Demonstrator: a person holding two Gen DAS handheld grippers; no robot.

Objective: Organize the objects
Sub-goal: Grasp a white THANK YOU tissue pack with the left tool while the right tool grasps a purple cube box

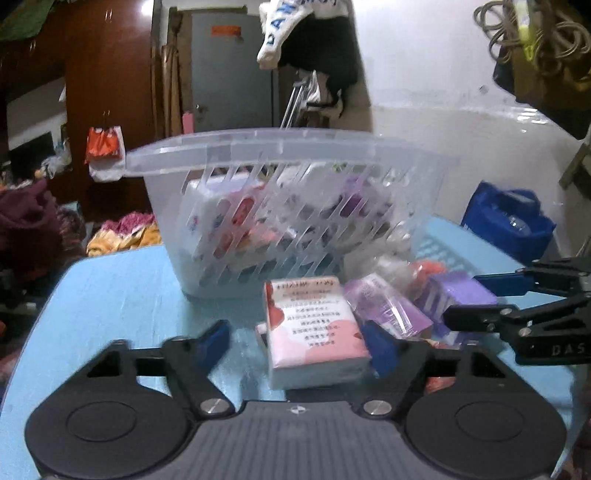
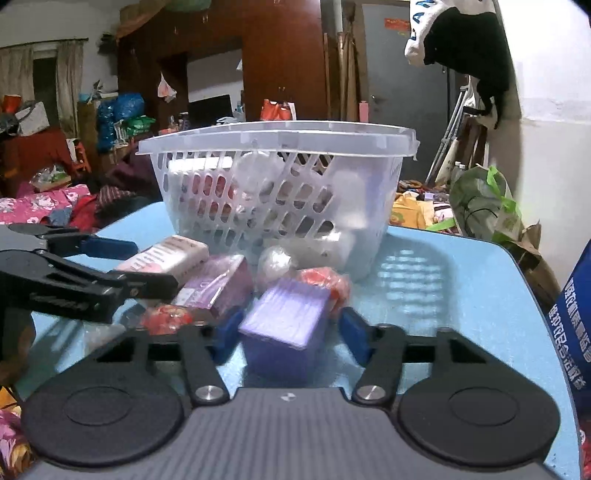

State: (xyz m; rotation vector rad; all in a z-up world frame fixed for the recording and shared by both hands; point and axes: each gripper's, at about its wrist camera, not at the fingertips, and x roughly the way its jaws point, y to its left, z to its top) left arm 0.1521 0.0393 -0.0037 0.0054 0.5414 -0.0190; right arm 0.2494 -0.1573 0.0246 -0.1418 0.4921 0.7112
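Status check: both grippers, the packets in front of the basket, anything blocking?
Left gripper open around pink packet. Right gripper straddling purple box, contact unclear. Basket behind, path clear.

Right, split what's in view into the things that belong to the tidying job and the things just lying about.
Job:
- white basket
- pink-and-white pack
- purple box
- clear purple pack
- red wrapped items
- left tool
- right tool

Lying about:
- blue bag
- hanging clothes
- green bag

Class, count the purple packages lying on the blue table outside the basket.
2: a purple box between the right gripper's fingers, and a clear-wrapped purple pack beside it. Others may be hidden.
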